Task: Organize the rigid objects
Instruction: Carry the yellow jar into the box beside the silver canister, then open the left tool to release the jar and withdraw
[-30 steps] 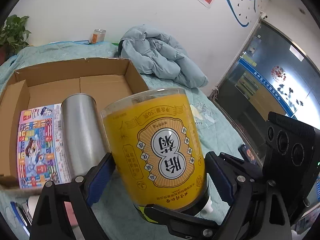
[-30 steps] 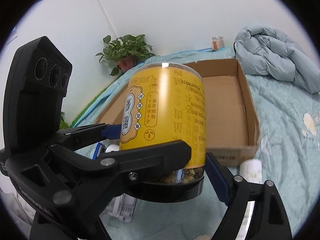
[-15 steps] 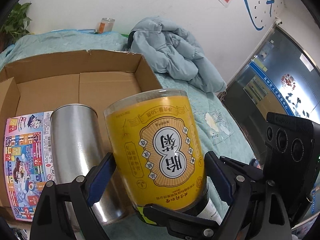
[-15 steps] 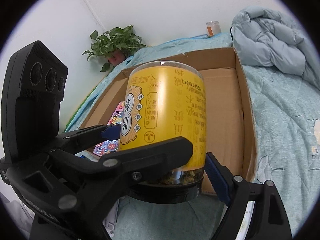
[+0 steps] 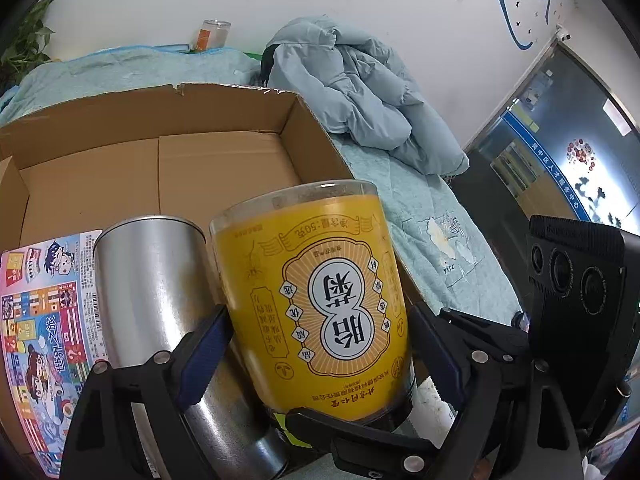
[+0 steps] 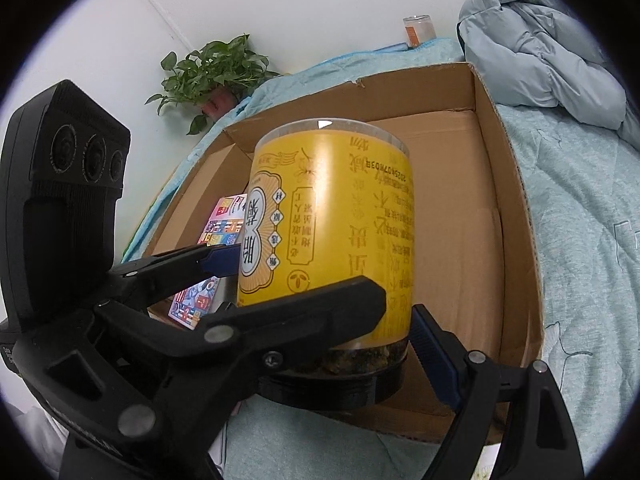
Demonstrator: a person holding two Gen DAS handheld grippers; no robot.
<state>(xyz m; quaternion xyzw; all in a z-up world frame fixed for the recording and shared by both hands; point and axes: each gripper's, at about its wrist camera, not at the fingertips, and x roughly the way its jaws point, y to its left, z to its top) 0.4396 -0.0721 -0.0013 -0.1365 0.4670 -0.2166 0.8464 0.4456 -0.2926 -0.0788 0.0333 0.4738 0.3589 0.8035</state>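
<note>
Since a second ago my two tongs have carried the one yellow-labelled clear jar [image 5: 320,300], upside down, from before the open brown cardboard box [image 5: 224,148] to over it. Left tongs [image 5: 320,344] and right tongs [image 6: 320,304] both clamp it. Inside: one steel tumbler [image 5: 156,300], one colourful booklet [image 5: 44,320].

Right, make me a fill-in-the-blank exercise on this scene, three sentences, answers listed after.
1. The yellow jar is held upside down, its black ____ at the bottom, by the left hand-held gripper and the right hand-held gripper.
2. Lying in the cardboard box, beside the colourful game box, is a ____ metal cylinder.
3. On the bedding beyond the cardboard box lies a crumpled pale blue ____.

Missing words: lid; silver; jacket
</note>
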